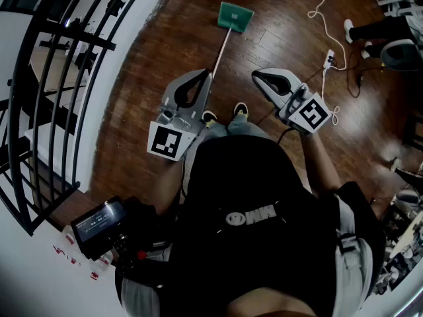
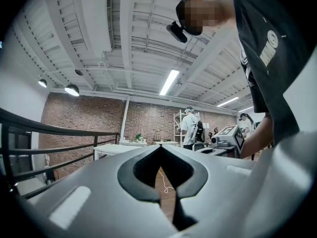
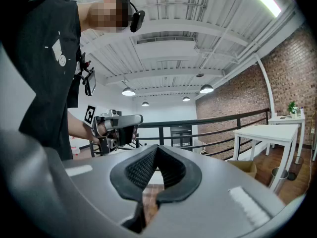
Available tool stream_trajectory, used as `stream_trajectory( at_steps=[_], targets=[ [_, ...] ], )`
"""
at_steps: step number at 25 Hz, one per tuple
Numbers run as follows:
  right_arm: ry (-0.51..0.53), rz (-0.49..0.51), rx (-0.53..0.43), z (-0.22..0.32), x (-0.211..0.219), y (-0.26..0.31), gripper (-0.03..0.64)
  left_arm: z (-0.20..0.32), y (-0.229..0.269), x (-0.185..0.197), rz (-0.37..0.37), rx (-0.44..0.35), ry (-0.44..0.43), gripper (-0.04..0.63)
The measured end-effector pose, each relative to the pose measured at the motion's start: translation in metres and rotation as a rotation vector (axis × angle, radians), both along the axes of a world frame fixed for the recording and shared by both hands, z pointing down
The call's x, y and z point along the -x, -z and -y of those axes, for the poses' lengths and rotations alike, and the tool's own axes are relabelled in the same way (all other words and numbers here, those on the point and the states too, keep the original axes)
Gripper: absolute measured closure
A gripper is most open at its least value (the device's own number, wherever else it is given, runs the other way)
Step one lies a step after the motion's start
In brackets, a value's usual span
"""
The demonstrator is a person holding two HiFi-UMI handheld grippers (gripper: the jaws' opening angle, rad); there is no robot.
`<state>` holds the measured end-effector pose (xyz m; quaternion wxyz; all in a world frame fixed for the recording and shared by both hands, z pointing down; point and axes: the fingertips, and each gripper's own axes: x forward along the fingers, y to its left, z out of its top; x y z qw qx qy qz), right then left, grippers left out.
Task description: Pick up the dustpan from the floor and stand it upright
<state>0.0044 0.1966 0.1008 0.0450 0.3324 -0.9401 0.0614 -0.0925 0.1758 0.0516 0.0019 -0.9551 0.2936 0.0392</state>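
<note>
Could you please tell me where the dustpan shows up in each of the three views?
Head view: the dustpan lies on the floor at top centre, with its handle slanting down-left.
Left gripper view: not in it.
Right gripper view: not in it.
Shared landmark: the black railing, which shows in all three.

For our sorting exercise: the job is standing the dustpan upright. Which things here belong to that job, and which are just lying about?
Belong to the job:
dustpan, lying flat
left gripper, shut and empty
right gripper, shut and empty

Just lying about:
power strip
black railing
white table
</note>
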Motion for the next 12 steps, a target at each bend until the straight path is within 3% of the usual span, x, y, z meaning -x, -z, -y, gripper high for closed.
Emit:
stream_trajectory(
  at_steps=[8,12],
  targets=[
    [0.022,-0.049,0.009,0.002,0.006,-0.009,0.614,0.009,0.002,0.017,-0.052,0.02,0.026,0.58],
    [0.063,-0.06,0.018,0.015,0.006,-0.015,0.614,0.017,0.001,0.014,-0.027,0.023,0.051,0.58]
  ],
)
